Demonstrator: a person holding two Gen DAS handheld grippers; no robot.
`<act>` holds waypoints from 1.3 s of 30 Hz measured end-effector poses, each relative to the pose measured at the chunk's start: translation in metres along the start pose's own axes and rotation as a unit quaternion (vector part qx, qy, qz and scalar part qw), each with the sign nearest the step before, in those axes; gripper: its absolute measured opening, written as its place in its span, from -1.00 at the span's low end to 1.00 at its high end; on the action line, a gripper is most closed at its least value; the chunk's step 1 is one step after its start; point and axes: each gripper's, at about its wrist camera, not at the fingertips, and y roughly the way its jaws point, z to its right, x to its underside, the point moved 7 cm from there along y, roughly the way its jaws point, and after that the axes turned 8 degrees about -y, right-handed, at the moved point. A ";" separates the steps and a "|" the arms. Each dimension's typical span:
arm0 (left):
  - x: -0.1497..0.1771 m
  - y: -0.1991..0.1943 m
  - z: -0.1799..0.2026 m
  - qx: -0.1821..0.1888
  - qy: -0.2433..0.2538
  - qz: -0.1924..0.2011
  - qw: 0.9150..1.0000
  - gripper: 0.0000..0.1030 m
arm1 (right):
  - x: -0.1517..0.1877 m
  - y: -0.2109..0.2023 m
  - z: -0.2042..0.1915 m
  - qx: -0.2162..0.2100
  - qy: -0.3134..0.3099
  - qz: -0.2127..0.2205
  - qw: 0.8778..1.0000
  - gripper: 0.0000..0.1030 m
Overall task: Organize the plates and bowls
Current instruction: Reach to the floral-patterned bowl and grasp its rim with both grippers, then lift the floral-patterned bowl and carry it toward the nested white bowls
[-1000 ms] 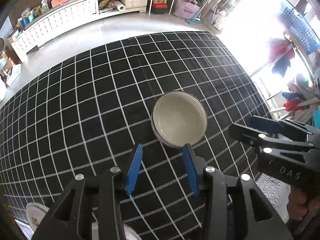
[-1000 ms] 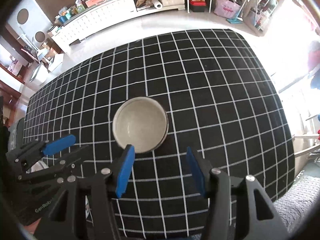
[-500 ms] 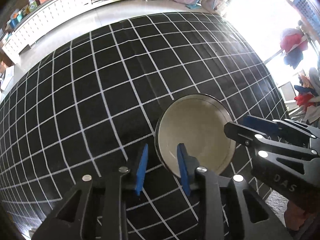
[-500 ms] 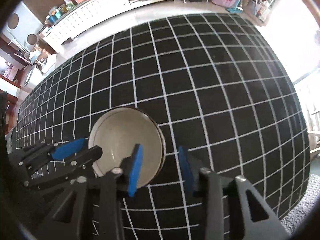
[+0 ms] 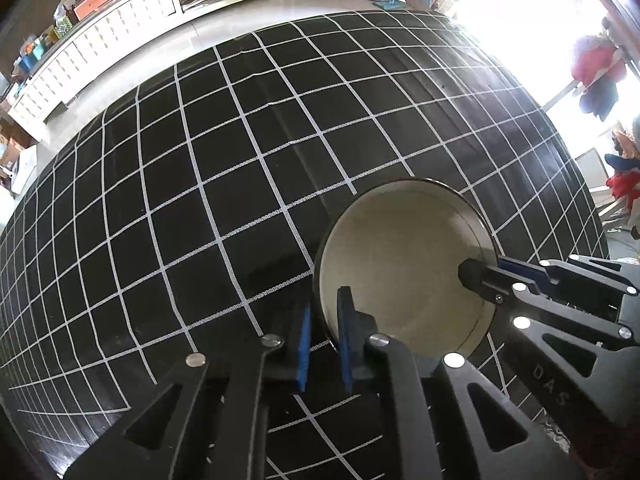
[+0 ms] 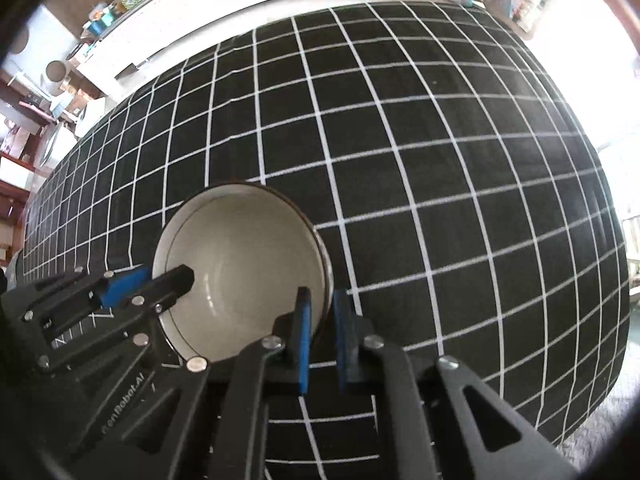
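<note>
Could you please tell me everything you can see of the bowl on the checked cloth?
The bowl is round and fairly deep, with a cream glazed inside, a dark rim and a thin dark line just below it; it looks ceramic. It stands upright and empty on the black cloth with white grid lines. The left gripper straddles the rim on one side, one of the jaws inside and one outside; the right gripper does likewise on the opposite side. Both look closed on the wall.
</note>
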 end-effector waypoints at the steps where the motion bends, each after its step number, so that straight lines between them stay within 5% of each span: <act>1: 0.002 -0.001 0.001 -0.004 0.000 0.000 1.000 -0.81 | 0.000 0.001 -0.002 -0.002 0.004 -0.004 1.000 -0.75; 13: 0.033 -0.049 -0.005 0.010 -0.024 0.012 1.000 -0.81 | 0.041 -0.047 -0.022 -0.004 0.014 0.006 1.000 -0.78; 25: 0.102 -0.131 -0.043 0.005 -0.052 0.055 0.997 -0.81 | 0.082 -0.098 -0.103 -0.002 -0.016 0.022 1.000 -0.78; 39: 0.168 -0.176 -0.099 0.004 -0.081 0.079 0.994 -0.81 | 0.117 -0.120 -0.172 0.004 -0.061 0.036 0.997 -0.78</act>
